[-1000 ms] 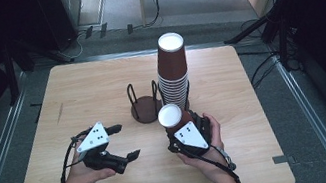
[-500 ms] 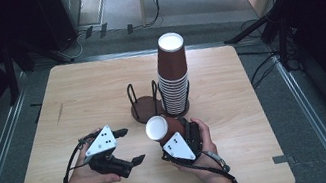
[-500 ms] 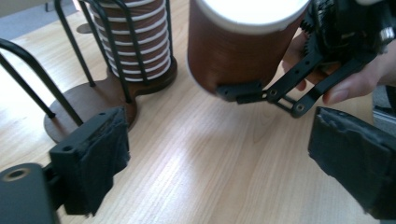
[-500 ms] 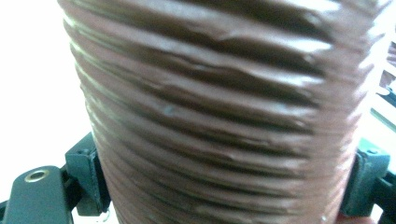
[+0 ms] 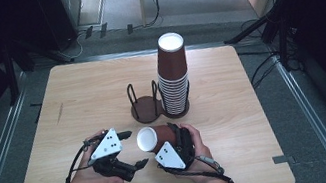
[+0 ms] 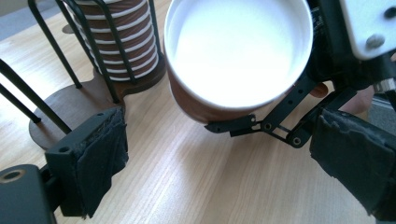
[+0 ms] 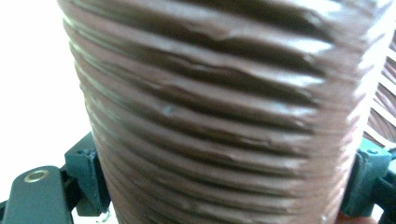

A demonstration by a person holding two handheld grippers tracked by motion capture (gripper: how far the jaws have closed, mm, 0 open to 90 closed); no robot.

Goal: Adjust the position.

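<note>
Brown paper cup [image 5: 155,138]: pinched across its ribbed wall by the right gripper [image 5: 176,146], lying tipped on its side just above the table [image 5: 76,101], white mouth turned toward the left gripper [image 5: 128,149], likely so that gripper can take the rim.
Left gripper jaws: spread, nothing between the pads [image 6: 100,161]; they have just been closing a little, the cup just ahead.
Change: the cup has come down and leftward from beside the stack to the near edge.
Cup stack [image 5: 173,77]: upright in the far holder [image 5: 146,109], whose left ring stands vacant.
</note>
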